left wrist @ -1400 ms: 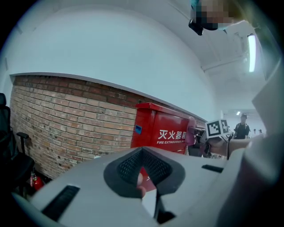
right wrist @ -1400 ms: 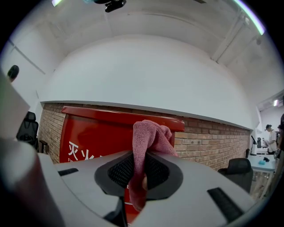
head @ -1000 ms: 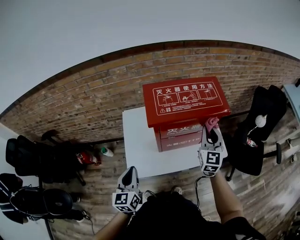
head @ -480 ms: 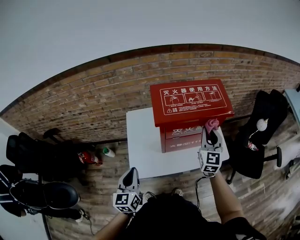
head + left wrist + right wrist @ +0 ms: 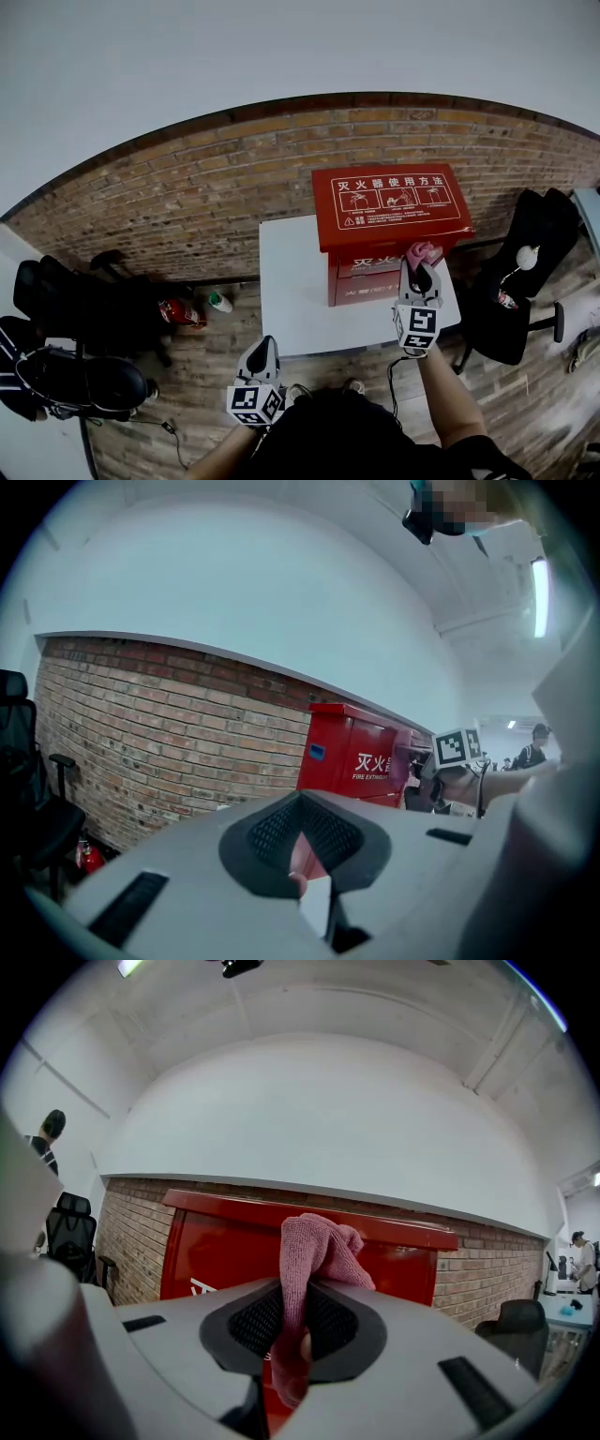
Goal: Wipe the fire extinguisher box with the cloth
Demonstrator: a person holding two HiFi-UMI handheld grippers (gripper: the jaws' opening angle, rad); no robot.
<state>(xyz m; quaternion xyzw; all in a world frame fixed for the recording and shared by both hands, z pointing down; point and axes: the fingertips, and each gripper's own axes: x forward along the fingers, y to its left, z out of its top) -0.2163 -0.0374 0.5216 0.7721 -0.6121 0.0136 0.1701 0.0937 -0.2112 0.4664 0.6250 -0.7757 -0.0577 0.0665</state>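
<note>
Red fire extinguisher box (image 5: 389, 202): lid reads "灭火器使用方法", front partly reads "FIRE EXTINGUI". Right gripper (image 5: 422, 263) is clamped on pink cloth (image 5: 422, 250) at the lid's front edge. Left gripper (image 5: 262, 344) has jaws together, empty.

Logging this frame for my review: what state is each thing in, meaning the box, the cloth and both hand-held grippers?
red metal fire extinguisher box: upright on the white table, lid closed.
pink cloth: bunched, clamped, up at the box's front lid edge.
right hand-held gripper: shut on the pink cloth.
left hand-held gripper: shut, empty, held low, short of the table.
</note>
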